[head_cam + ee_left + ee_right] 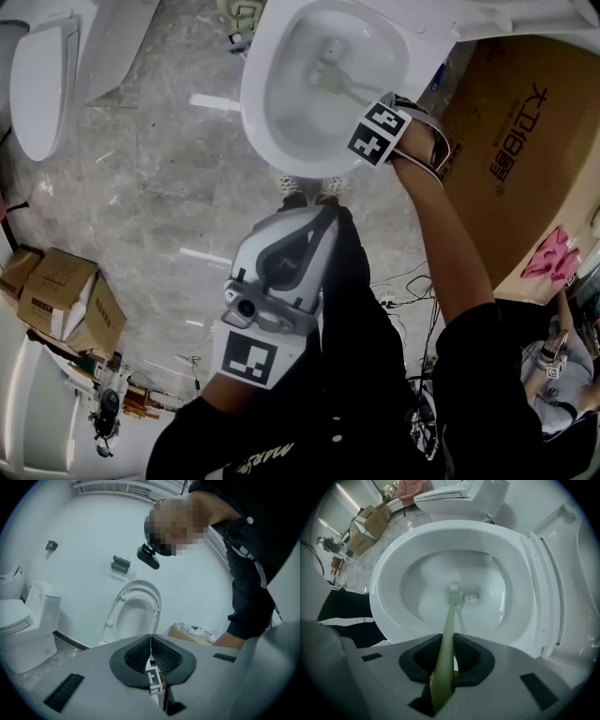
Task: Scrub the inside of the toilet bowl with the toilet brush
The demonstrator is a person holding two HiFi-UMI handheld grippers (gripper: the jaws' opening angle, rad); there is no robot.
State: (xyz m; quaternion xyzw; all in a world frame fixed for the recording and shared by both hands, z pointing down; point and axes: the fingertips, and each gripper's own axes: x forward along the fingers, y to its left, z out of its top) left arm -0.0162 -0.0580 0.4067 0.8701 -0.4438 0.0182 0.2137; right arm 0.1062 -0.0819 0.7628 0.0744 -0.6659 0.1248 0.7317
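Note:
The white toilet bowl stands open at the top of the head view. My right gripper hangs over its near right rim, shut on the pale green toilet brush handle. The handle runs from the jaws down into the bowl. The brush head rests low on the inner wall, near the water; in the head view the brush shows deep in the bowl. My left gripper is held back near the person's legs, shut with nothing in it.
A big cardboard box stands right of the toilet. Smaller boxes sit at the lower left. Another toilet is at the top left. Cables lie on the marble floor. A second person crouches at the lower right.

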